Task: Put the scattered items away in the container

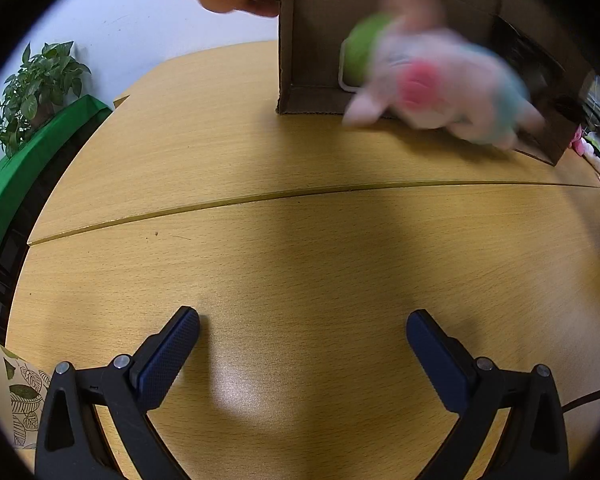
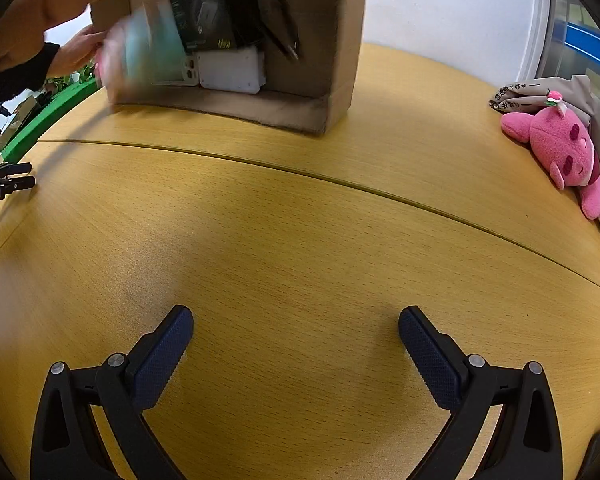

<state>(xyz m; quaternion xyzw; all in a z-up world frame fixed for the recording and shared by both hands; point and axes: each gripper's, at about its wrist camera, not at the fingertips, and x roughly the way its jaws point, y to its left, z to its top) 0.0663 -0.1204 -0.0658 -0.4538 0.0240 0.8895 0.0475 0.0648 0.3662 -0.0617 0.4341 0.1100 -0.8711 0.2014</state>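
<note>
Your left tool [image 1: 302, 326] and right tool [image 2: 296, 324] gaped wide, empty; blurred plush toy [image 1: 440, 80] tumbled from cardboard box [image 1: 300, 98] at left's 1 o'clock, right's 11 o'clock.

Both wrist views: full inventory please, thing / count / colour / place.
cardboard box: 1, brown, far side of table, open side facing the cameras
blurred plush toy: 1, pale pink, red and light blue, at the box opening, motion-blurred
green item: 1, green, inside box behind the plush
black package: 1, black, inside box
white case: 1, white, on box floor
pink plush: 1, pink, table's right edge
grey cloth: 1, grey with writing, behind pink plush
potted plant: 1, green, off table, left
table: 1, light wood
left gripper: 1, black with blue pads, open, holding nothing
right gripper: 1, same, open, holding nothing
</note>
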